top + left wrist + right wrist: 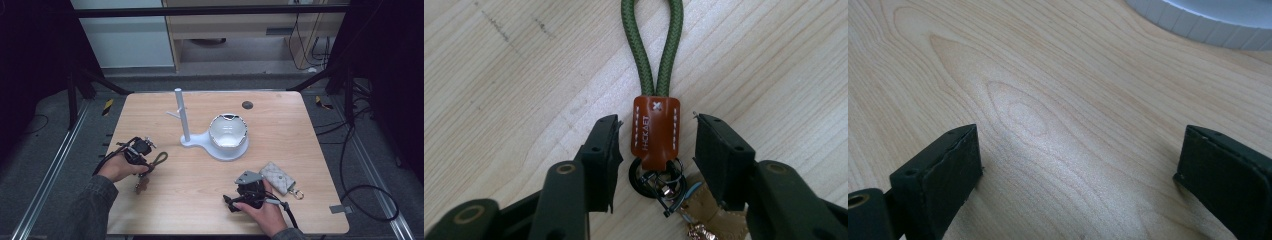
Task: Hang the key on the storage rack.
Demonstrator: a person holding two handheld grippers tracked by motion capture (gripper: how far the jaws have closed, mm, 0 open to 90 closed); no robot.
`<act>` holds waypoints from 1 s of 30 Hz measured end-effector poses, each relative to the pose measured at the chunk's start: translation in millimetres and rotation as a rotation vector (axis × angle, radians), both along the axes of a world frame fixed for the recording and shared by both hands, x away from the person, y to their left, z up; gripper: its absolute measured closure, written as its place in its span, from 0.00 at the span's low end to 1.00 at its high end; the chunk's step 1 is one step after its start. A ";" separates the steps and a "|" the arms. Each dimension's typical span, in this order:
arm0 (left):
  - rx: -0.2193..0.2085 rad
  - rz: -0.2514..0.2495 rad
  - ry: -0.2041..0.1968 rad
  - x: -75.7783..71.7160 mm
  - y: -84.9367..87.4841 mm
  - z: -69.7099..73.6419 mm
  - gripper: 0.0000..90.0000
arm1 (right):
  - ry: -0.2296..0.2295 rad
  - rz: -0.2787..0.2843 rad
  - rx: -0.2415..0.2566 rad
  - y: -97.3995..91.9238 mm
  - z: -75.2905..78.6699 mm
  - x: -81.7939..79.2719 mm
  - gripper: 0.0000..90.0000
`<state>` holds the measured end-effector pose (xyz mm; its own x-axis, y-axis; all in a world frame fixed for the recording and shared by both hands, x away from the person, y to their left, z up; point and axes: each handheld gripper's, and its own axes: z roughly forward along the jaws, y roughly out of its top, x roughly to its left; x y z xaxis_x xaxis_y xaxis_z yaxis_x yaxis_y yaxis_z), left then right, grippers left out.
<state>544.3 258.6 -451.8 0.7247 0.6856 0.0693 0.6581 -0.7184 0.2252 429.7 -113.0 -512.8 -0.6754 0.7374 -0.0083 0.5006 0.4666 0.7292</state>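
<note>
1. Straddling the brown leather tab [655, 132] of a keychain, the left claw [656, 150] has its jaws apart, one on each side of the tab with a thin gap left on both sides; the pads do not press on it.
2. That tab lies flat on the desk [514, 90]. A green cord loop [652, 45] runs out of its far end, away from the claw, and a cluster of dark metal rings [659, 181] hangs at its near end, next to a tan piece [711, 212].
3. Seen from the high view, the left claw [139, 150] sits at the desk's left side, with the green cord loop [159, 159] lying just to its right.
4. The right claw [1078, 165] stands wide apart over bare wood, nothing between its jaws.
5. From above, the right claw [248, 192] rests near the desk's front edge, held by the person's right hand [265, 212].
6. A quilted grey pouch [278, 177] lies just beside it to the right.
7. Farther out, near the desk's middle, a white stand [192, 139] carries an upright post and a shiny bowl [228, 131] on its round base.
</note>
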 end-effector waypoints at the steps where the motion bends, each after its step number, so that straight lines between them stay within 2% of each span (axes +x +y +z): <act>1: 0.009 0.002 0.007 0.9 -0.4 -1.7 0.61 | 0.000 0.001 0.000 -0.1 0.0 0.0 0.04; 3: 0.024 0.003 0.014 2.5 0.3 -2.9 0.62 | 0.000 0.002 -0.001 -0.2 0.0 0.0 0.04; 10: 0.029 -0.004 0.038 3.5 -0.3 -4.3 0.64 | 0.001 0.003 0.000 -0.3 0.0 -0.1 0.04; 22: 0.019 0.007 0.053 5.3 1.6 -9.9 0.67 | 0.002 0.003 0.001 -0.4 0.0 -0.2 0.04; 25: 0.005 0.013 0.062 6.3 4.8 -10.1 0.72 | -0.001 0.004 0.001 -0.4 -0.1 -0.2 0.04; 28: 0.005 0.003 0.063 6.0 5.4 -10.0 0.72 | 0.001 0.002 0.002 -0.4 0.0 -0.4 0.04; 30: 0.003 0.017 0.051 4.9 6.4 -10.0 0.73 | 0.001 0.002 0.002 -0.4 0.0 -0.4 0.04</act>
